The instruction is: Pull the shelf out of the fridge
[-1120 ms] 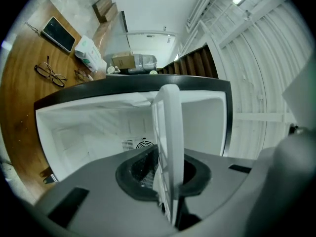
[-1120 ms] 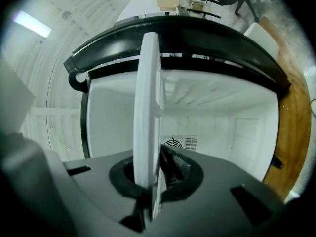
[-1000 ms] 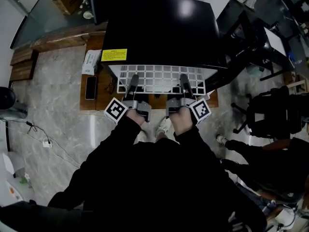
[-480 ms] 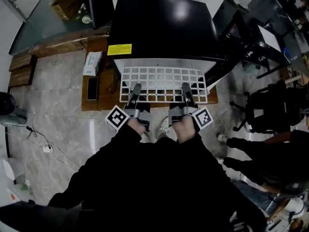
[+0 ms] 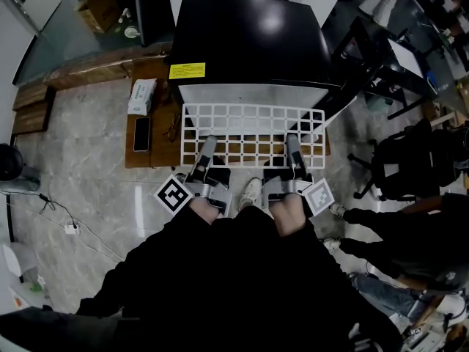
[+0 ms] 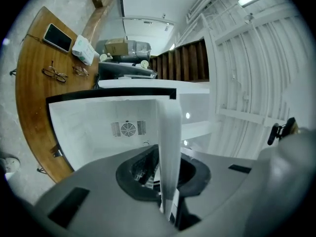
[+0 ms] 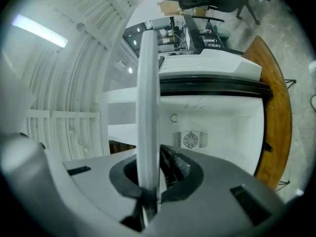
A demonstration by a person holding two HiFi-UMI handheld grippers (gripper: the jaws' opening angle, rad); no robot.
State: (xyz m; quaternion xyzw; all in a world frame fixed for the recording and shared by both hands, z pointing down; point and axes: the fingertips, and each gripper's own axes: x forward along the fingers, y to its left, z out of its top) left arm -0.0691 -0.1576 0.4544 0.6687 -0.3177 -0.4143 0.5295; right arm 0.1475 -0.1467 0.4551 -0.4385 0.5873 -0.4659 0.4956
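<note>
A: At the near edge, what holds the shelf?
B: The left tongs are closing tight on its front rim, and the right tongs clamp it too.
A: How far out?
B: Mostly out, I'd judge. Only its far edge sits at the fridge mouth.
</note>
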